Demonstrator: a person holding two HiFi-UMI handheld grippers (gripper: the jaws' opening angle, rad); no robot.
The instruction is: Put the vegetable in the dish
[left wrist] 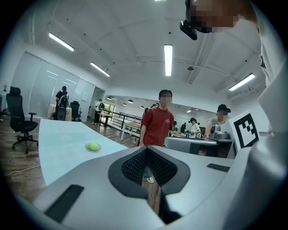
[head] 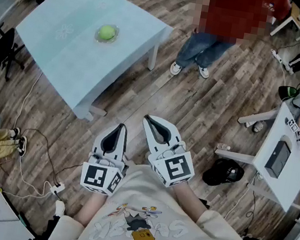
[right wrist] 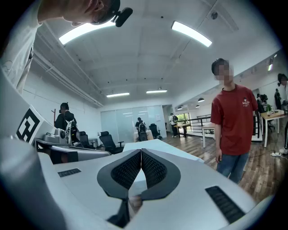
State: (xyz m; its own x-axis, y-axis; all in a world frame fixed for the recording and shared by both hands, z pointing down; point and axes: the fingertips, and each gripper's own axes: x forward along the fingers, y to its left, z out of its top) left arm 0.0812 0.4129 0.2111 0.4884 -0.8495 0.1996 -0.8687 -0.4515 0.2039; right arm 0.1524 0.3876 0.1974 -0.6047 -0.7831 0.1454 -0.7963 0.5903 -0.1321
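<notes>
Green, likely light but slick, the vegetable [head: 106, 33] in the dish [head: 97, 38] on the table [head: 73, 67] suits a mid-body pinch; left gripper [head: 120, 128] and right gripper [head: 149, 120], well apart from that table, are closed and empty.

- The table [head: 64, 51]: smooth, matt pale-blue top.
- The floor [head: 197, 107] around the table: wood planks with a low sheen.
- On the table, the vegetable [head: 106, 33] has smooth green skin; the dish [head: 117, 29] looks clear and glossy.
- Off the table, the left gripper [head: 119, 128] and the right gripper [head: 150, 121]: matt grey plastic shells, ribbed black pads [left wrist: 135, 166].
</notes>
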